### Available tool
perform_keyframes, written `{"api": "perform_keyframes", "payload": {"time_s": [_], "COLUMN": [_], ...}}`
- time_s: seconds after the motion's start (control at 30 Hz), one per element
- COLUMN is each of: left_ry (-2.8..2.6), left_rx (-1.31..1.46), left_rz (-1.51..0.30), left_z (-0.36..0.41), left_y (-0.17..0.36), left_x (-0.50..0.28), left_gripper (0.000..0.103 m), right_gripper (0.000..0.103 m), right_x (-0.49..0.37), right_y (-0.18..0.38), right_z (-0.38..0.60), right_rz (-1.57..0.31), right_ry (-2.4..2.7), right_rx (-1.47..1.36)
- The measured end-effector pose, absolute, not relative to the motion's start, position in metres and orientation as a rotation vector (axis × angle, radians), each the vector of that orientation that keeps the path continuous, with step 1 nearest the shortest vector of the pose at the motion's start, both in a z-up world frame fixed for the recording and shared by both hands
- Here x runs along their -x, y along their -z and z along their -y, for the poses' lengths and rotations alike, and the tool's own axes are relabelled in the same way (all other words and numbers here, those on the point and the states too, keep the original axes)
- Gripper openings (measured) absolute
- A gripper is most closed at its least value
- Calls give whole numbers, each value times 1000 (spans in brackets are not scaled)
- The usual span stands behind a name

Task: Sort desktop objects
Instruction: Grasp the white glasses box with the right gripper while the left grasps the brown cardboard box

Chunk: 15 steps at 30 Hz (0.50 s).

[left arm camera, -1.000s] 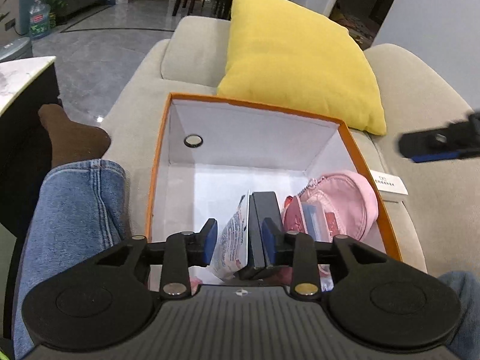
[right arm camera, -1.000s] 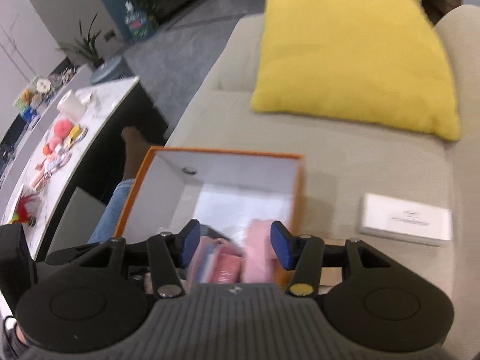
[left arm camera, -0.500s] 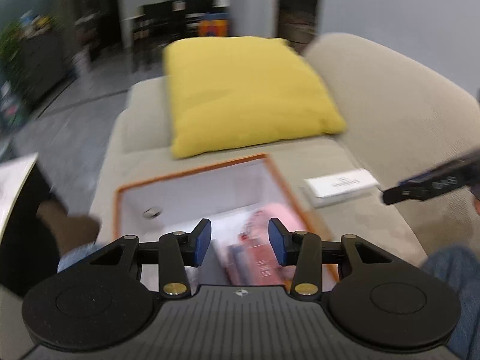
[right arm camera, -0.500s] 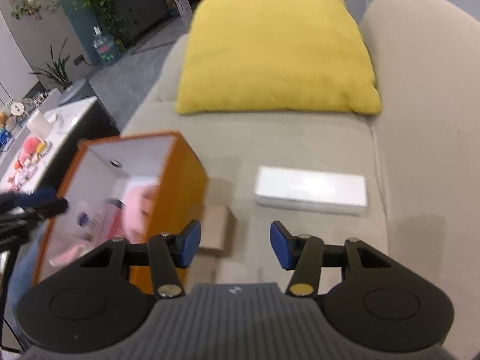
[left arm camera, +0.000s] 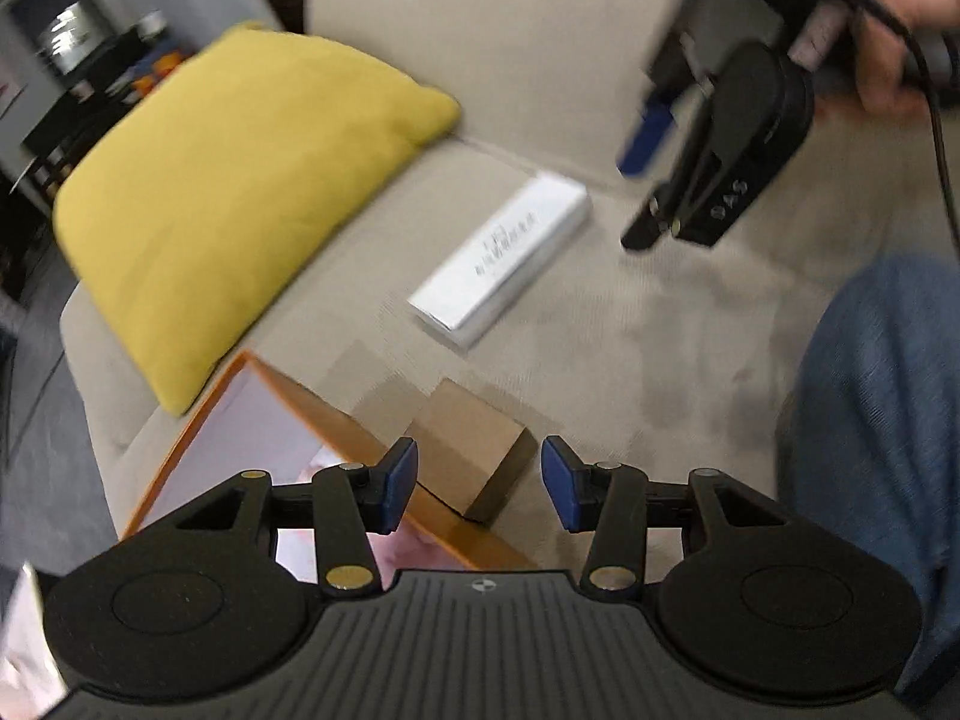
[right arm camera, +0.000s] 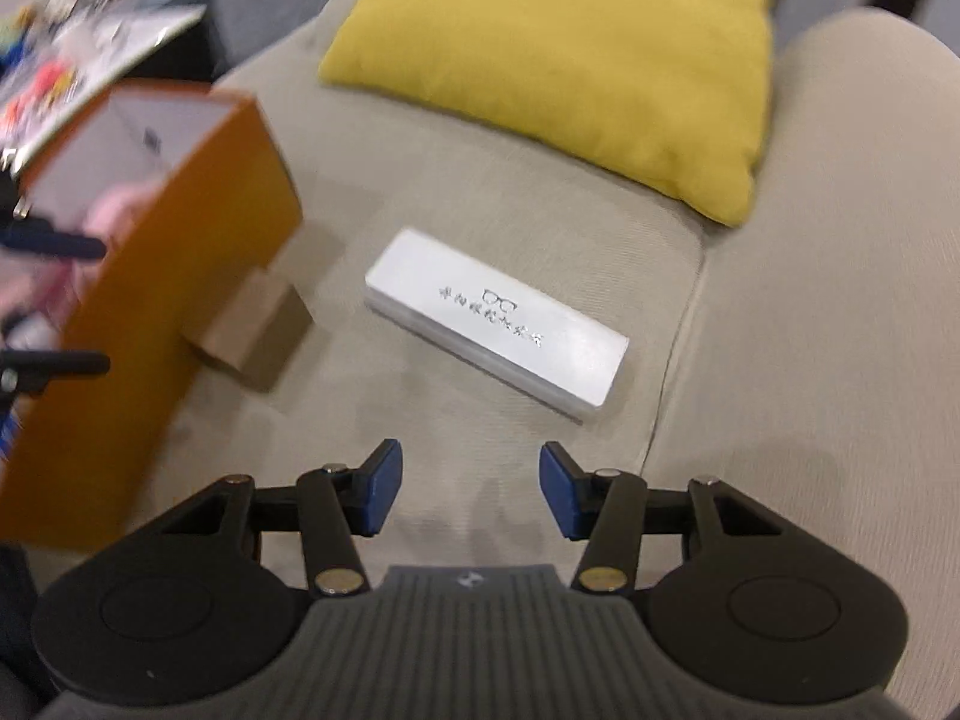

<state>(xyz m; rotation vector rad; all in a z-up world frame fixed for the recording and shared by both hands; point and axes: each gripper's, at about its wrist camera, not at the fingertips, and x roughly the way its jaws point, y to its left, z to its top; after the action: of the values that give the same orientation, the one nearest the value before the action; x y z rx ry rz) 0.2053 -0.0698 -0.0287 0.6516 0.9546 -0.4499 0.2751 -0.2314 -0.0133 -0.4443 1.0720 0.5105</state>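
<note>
I see both tongs, left (left arm camera: 479, 483) and right (right arm camera: 469, 491), apart and empty above the beige sofa (right arm camera: 780, 276). On it: yellow cushion (right arm camera: 570, 48), white glasses case (right arm camera: 498, 315), cardboard box (right arm camera: 252, 330) against orange bin (right arm camera: 180, 228).

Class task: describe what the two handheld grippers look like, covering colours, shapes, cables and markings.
Both the left gripper and the right gripper are black, with blue pads on scissor-like linkages, brass-coloured pivot pins, round side discs and a ribbed grey body bearing a small emblem. In the left wrist view, a black cable trails from the right gripper.
</note>
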Motion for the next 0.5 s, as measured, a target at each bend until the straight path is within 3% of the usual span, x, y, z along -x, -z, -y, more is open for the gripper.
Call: {"api": "perform_keyframes", "payload": {"time_s": [0.2, 0.33, 0.5], "left_ry": [534, 555, 608], "left_rx": [-786, -861, -932], "left_rz": [-1065, -1160, -1239], "left_z": [86, 90, 94], "left_y": [54, 70, 87], "left_x": [-233, -253, -266], "left_gripper": [61, 62, 63], "right_gripper": [55, 70, 70], "right_x": [-295, -312, -327], "right_y": [37, 43, 53], "right_z": [219, 215, 206], "right_rz": [-1040, -994, -972], "right_ry": [-650, -699, -783], "right_rx": [626, 705, 769]}}
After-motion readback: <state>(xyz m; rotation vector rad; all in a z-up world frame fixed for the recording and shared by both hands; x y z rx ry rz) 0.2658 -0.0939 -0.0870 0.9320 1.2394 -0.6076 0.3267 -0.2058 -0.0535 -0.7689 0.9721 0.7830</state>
